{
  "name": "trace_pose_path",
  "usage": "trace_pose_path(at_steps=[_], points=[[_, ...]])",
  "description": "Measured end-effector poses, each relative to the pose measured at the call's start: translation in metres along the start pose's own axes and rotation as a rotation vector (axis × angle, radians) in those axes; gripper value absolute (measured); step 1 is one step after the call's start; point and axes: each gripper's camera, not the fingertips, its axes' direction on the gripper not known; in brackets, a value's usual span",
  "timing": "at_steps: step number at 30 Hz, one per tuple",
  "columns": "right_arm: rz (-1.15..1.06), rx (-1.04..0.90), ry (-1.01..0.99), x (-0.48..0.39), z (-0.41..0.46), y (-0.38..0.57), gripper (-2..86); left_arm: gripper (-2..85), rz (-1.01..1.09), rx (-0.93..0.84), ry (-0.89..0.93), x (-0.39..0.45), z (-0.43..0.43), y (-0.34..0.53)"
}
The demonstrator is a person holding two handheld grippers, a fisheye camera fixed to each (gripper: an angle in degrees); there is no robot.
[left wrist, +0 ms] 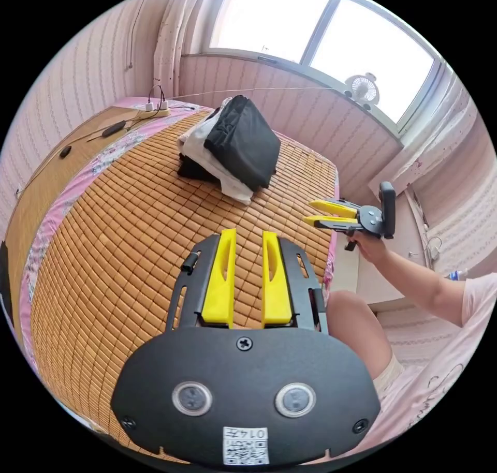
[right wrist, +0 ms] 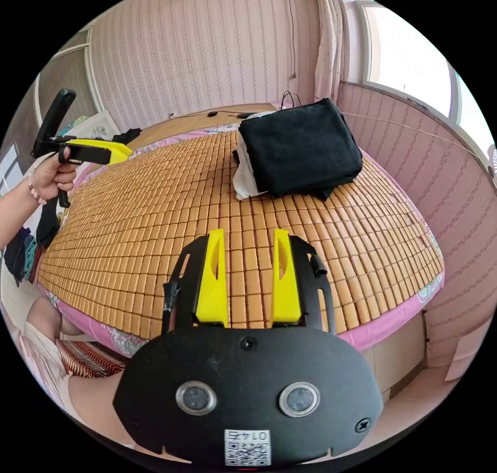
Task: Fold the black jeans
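Note:
The black jeans (left wrist: 243, 142) lie folded into a thick square on top of a small stack of folded clothes, on the far part of a bed covered by a bamboo mat (left wrist: 129, 245). In the right gripper view the same folded jeans (right wrist: 300, 147) rest over a white garment (right wrist: 243, 175). My left gripper (left wrist: 248, 235) hovers open above the mat, well short of the stack, with nothing between its yellow jaws. My right gripper (right wrist: 248, 235) is open too, empty, above the mat's near edge. Each view also catches the other gripper: the right gripper (left wrist: 316, 210), the left gripper (right wrist: 124, 154), both held in a hand.
A power strip (left wrist: 155, 108) with cables lies on the wooden headboard shelf by the wall. A small fan (left wrist: 362, 87) stands on the window sill. A person's knee (left wrist: 357, 323) is at the bed's edge. Dark clothes (right wrist: 26, 245) hang off the bed's far side.

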Motion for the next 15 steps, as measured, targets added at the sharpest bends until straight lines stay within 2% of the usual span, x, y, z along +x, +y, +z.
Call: trace_pose_path(at_steps=[3,8,11,13,15], points=[[-0.045,0.029,0.047,0.012,0.035,-0.017,13.7,8.9,0.072,-0.003,-0.100,0.010,0.026,-0.061],[0.011,0.065,0.168,0.036,0.088,-0.036,14.7,11.9,0.118,-0.017,-0.276,0.028,0.065,-0.136],[0.043,-0.004,0.189,0.051,0.116,-0.035,13.2,11.7,0.128,-0.128,-0.326,0.034,0.092,-0.155],[0.043,-0.044,0.160,0.061,0.119,-0.036,10.9,10.5,0.112,-0.167,-0.315,0.037,0.097,-0.161],[0.028,-0.065,0.047,0.072,0.113,-0.036,6.8,7.7,0.087,-0.181,-0.287,0.039,0.093,-0.163]])
